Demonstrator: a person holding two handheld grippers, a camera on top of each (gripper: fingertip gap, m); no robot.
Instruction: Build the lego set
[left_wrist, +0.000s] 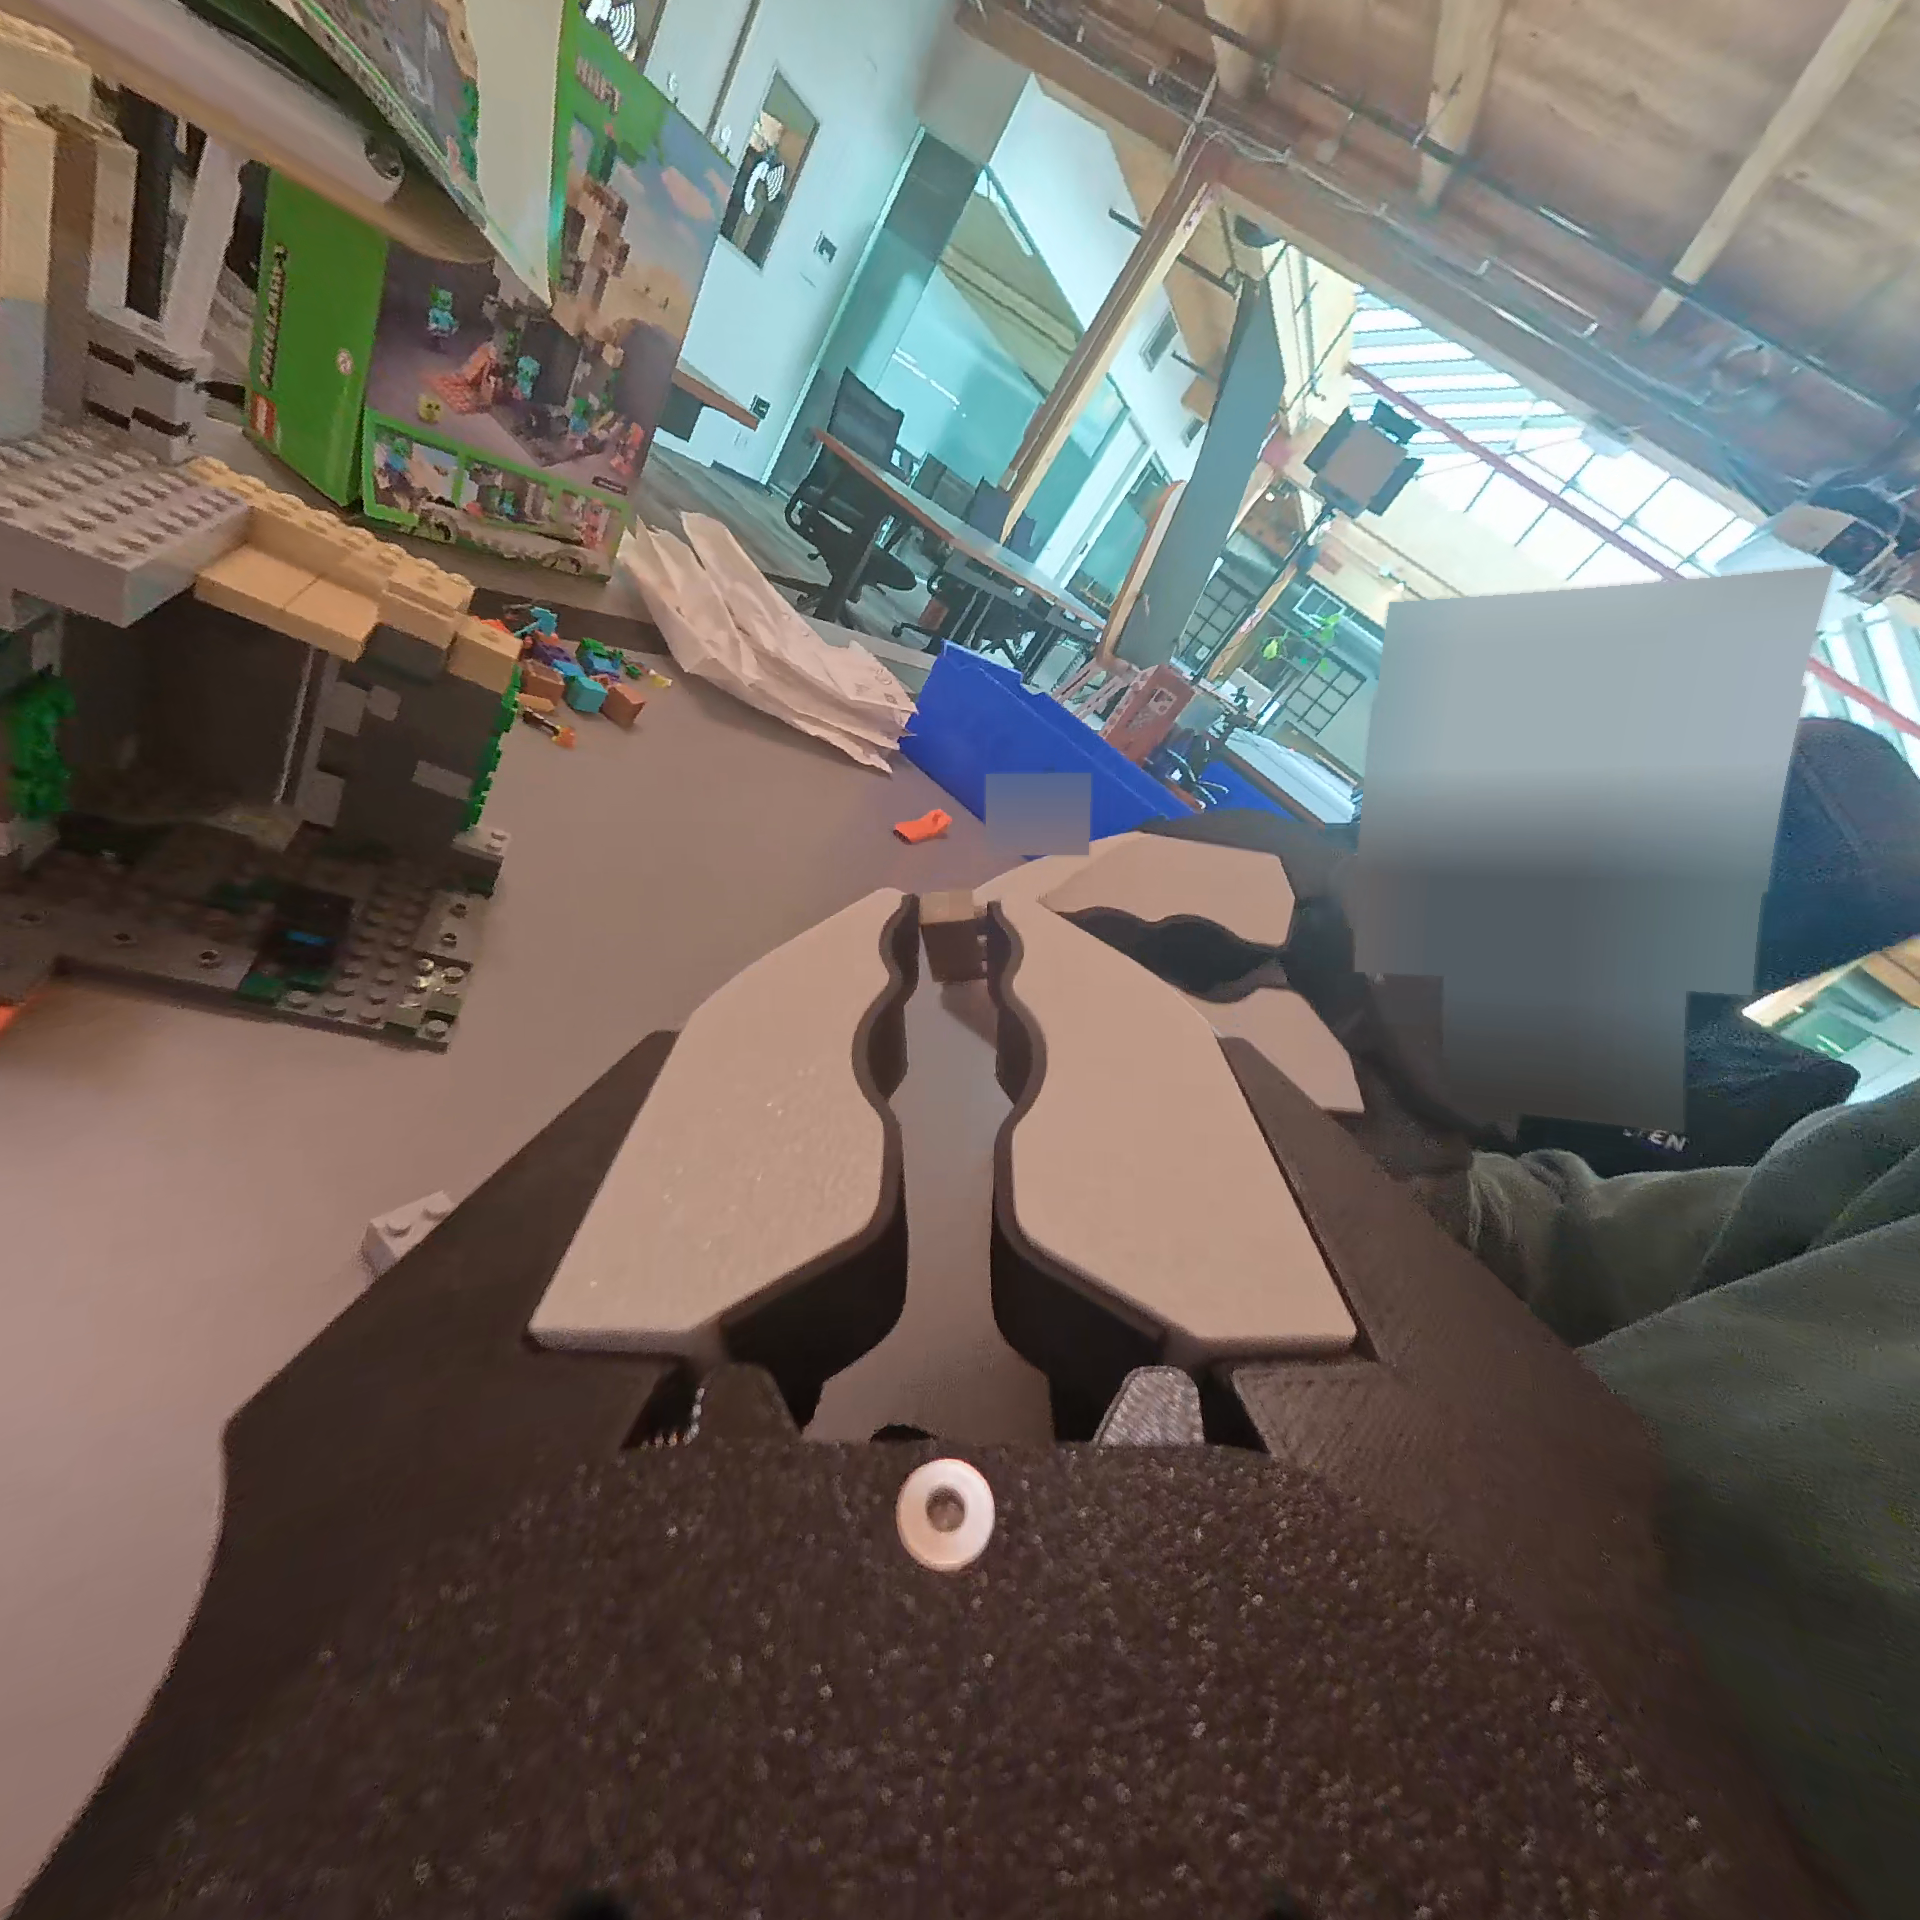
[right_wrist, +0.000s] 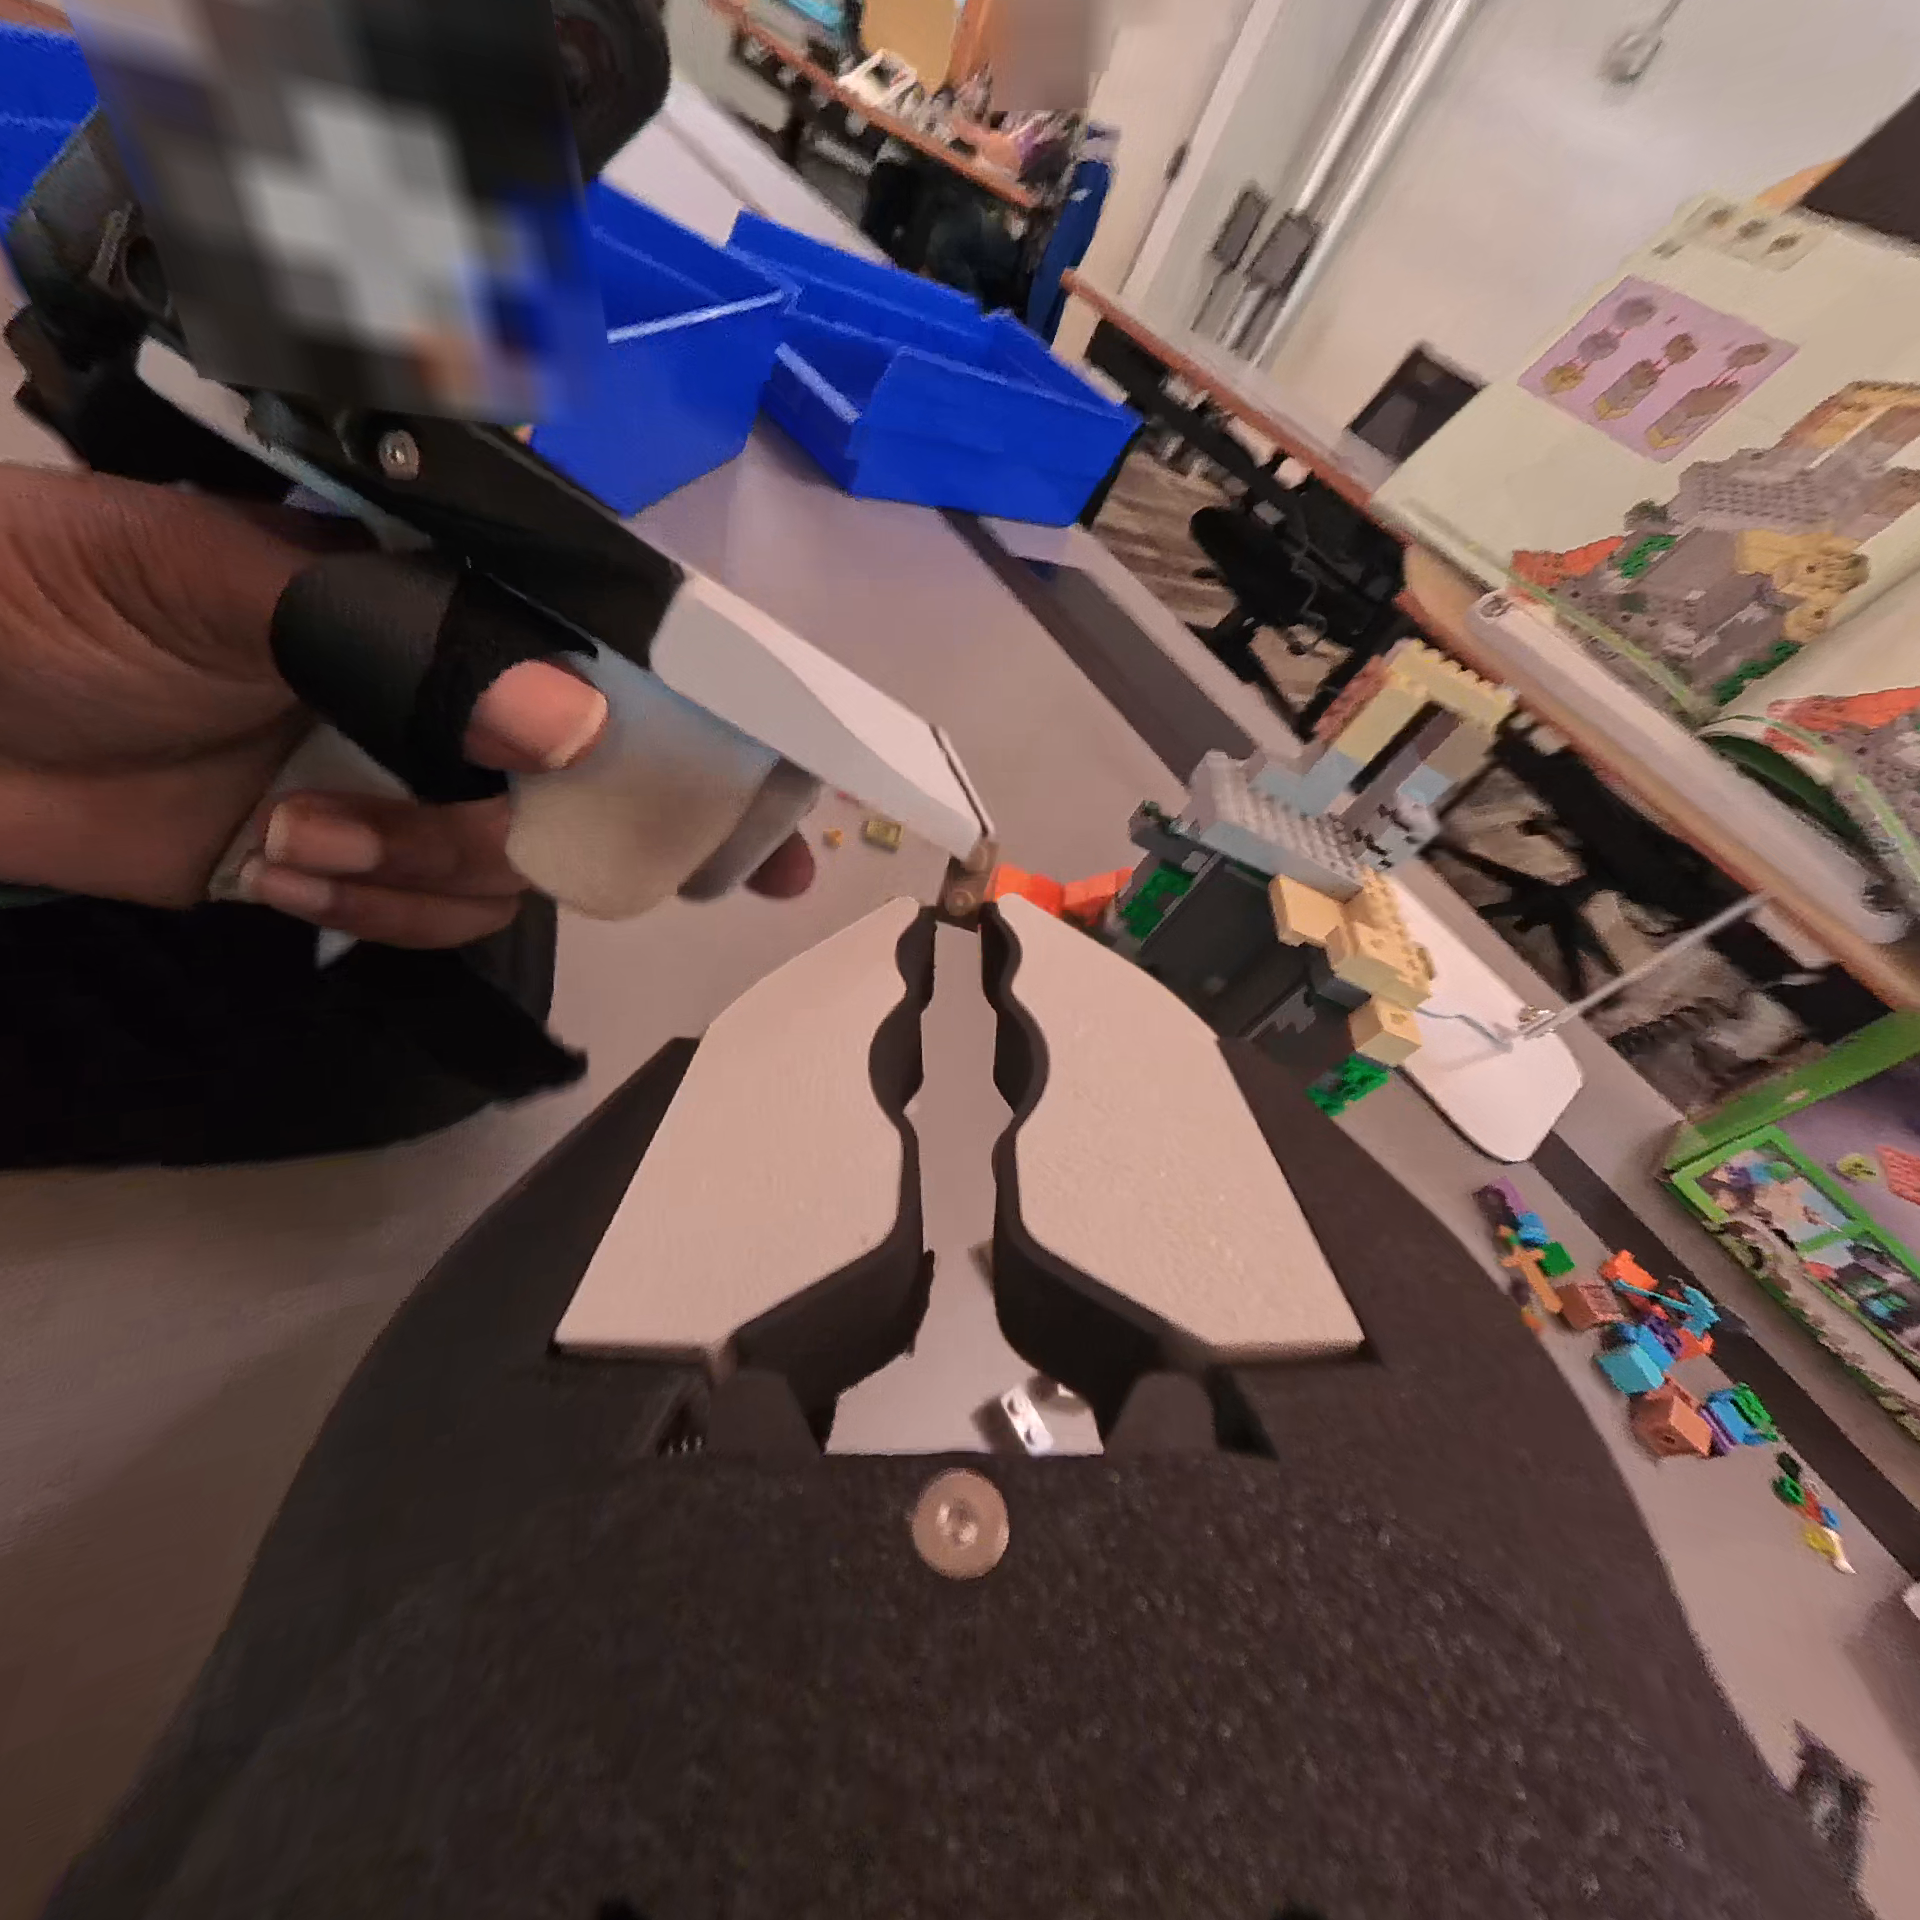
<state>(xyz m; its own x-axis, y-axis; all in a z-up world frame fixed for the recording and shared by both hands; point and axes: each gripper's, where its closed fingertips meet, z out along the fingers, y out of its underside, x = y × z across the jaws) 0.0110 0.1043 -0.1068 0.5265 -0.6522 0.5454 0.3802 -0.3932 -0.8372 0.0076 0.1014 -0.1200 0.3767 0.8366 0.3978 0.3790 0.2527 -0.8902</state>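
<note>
My left gripper (left_wrist: 951, 914) is shut on a small brown and grey lego piece (left_wrist: 951, 945), held above the grey table. My right gripper (right_wrist: 964, 920) meets it tip to tip and is shut on the same small piece (right_wrist: 966, 896). I cannot tell whether it is one piece or two joined. In the right wrist view the left gripper (right_wrist: 971, 847) comes in from the upper left, held by a gloved hand (right_wrist: 208, 707). The right gripper's fingers (left_wrist: 1174, 894) show just beyond the piece. The partly built grey, tan and green lego model (left_wrist: 312, 727) stands at left, and also shows in the right wrist view (right_wrist: 1278, 883).
Loose coloured pieces (left_wrist: 582, 675) (right_wrist: 1662, 1351) lie by the model. The green set box (left_wrist: 468, 395) (right_wrist: 1818, 1195), white paper bags (left_wrist: 769, 644) and blue bins (left_wrist: 997, 727) (right_wrist: 883, 384) stand behind. An orange piece (left_wrist: 923, 826) and a grey brick (left_wrist: 405, 1226) lie on the table. Only a small space, under 4 cm, lies between the two pairs of fingers.
</note>
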